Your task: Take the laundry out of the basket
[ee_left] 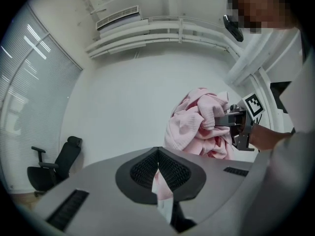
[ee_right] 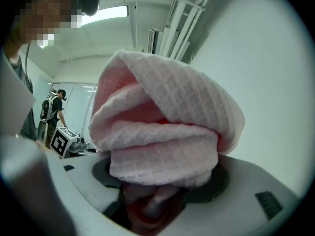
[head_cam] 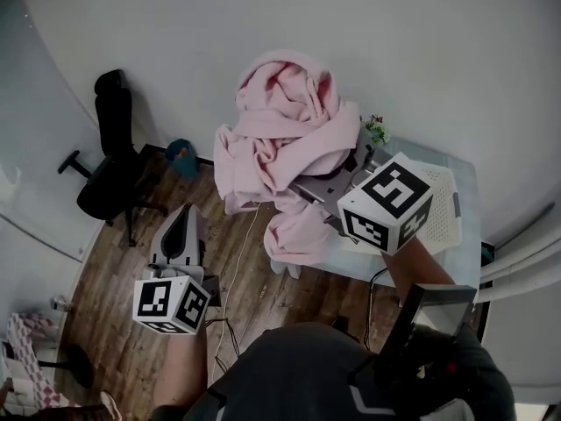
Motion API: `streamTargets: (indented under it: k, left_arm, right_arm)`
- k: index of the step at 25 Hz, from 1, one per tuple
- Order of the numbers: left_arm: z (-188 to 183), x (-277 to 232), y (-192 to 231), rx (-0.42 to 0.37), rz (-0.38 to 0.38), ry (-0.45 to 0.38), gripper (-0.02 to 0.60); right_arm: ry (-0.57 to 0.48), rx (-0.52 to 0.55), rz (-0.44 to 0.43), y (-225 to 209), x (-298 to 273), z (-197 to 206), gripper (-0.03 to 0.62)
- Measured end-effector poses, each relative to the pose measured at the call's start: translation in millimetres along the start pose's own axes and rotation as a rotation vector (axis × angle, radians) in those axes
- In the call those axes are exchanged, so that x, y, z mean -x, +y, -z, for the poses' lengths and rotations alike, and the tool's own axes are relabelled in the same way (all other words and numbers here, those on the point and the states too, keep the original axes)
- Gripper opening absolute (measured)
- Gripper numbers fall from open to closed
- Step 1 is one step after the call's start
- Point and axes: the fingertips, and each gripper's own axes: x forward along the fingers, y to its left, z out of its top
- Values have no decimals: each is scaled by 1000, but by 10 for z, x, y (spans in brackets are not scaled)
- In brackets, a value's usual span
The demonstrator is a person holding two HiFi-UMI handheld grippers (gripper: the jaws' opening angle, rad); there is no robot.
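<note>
Pink laundry (ee_right: 162, 127) sits clamped between the right tool's (ee_right: 156, 205) jaws.

Right gripper (head_cam: 308, 189) is raised forward, jaws clamped on pink cloth (head_cam: 289, 121); left gripper (head_cam: 184, 226) hangs low, jaws together, empty.

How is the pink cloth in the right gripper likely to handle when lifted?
Probably floppy: the pink cloth droops in loose folds around the right gripper, which is shut on a bunched fold. Likely light for its bulk, as one pinch holds most of it up. Its waffle weave should resist slipping.
</note>
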Motion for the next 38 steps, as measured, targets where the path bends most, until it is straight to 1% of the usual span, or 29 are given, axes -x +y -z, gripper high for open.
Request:
streamTargets:
  k: [4,7,11,19,22,24,26,30,34,38]
  left_arm:
    - [159,461,553,23,-54,-20,11]
    - [250,664,693,21,-71,-14,11]
    - [293,640,720,16,-105,-11,11]
    - [182,575,685,33,-153,8,11]
    - [163,543,737,56,-179,2,11]
    - [146,525,749,55,-180,4,11]
    - [134,507,757,47,-180,12,11]
    - [136,475,795,58,-195,32,11]
    - [194,405,877,69,-213,52,11]
    - [149,333,822,70,-192,60,11]
  right_arm:
    - [12,-7,-52,608,-448,188,333]
    - [14,-19,-73,881,-555,316,333]
    - [16,-36,-105,876,-634,448,333]
    - [37,-49,-125,854,-645,485,334]
    - [40,-74,-117,844,-674,556,334]
    - [42,-92,-108,845,-684,594,334]
    - [44,-102,-97,842,-691,611,334]
    - [58,-108,-80,842,-692,622,334]
    - [84,-120,-66,824,-713,723,334]
    - [95,-92,-49,809,-701,718,334]
